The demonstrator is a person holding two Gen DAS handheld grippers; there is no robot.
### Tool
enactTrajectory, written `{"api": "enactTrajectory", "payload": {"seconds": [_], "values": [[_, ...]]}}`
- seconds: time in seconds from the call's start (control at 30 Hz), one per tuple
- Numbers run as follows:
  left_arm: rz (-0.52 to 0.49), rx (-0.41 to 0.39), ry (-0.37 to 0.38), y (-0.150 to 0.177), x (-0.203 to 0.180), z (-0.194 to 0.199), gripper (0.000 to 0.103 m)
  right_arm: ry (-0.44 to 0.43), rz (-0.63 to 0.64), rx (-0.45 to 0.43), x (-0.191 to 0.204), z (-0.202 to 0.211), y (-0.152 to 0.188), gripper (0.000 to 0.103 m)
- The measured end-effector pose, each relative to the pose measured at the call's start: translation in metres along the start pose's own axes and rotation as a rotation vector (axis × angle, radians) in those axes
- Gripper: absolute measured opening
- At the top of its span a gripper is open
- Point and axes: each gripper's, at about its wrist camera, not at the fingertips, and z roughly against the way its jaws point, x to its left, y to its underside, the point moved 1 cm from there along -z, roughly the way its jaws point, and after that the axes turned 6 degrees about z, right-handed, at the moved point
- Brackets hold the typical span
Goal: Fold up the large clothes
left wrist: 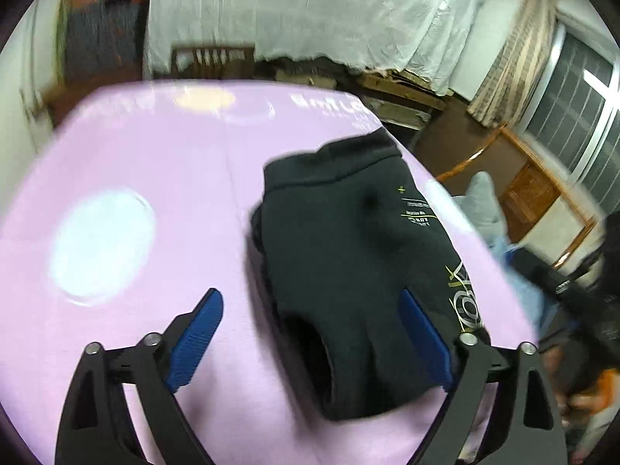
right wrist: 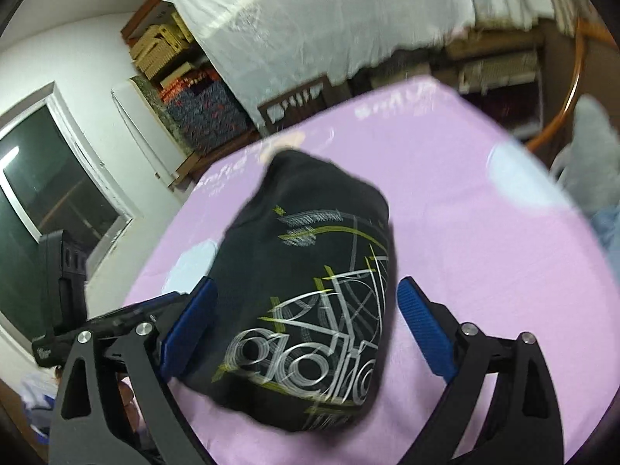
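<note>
A black sweatshirt (left wrist: 348, 255) with white and yellow-green print lies folded into a compact bundle on the pink table (left wrist: 155, 178). My left gripper (left wrist: 310, 302) is open and empty, hovering just above the bundle's near end, its right pad over the cloth. In the right wrist view the same bundle (right wrist: 310, 294) lies print side up on the pink table (right wrist: 484, 240). My right gripper (right wrist: 306, 290) is open and empty, its blue pads on either side of the bundle, above it. Both views are motion-blurred.
The bundle lies near the table's right edge in the left view. A grey and pale blue pile of clothes (left wrist: 484, 209) sits beyond that edge on a wooden chair. A white-draped stack (right wrist: 329, 19), boxes and a chair back stand behind the table.
</note>
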Motion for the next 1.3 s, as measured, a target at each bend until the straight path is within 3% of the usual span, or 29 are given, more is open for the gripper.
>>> {"api": "enactTrajectory", "payload": {"seconds": [0.17, 0.47, 0.77, 1.0, 1.3], "values": [[-0.107, -0.119, -0.099, 0.018, -0.039, 0.045, 0.099, 0.119, 0.092, -0.12, 0.039, 0.056, 0.009, 0.097], [-0.086, -0.186, -0.154, 0.053, -0.042, 0.085, 0.099, 0.154, 0.109, -0.202, 0.075, 0.112, 0.035, 0.098], [-0.095, -0.176, -0.228, 0.075, -0.038, 0.07, 0.099, 0.239, 0.143, -0.149, 0.07, 0.092, 0.06, 0.098], [-0.087, -0.212, -0.271, 0.071, -0.035, 0.068, 0.099, 0.254, 0.159, -0.104, 0.065, 0.064, 0.059, 0.098], [-0.081, -0.235, -0.269, 0.074, -0.037, 0.085, 0.099, 0.224, 0.146, -0.111, 0.068, 0.075, 0.062, 0.098]]}}
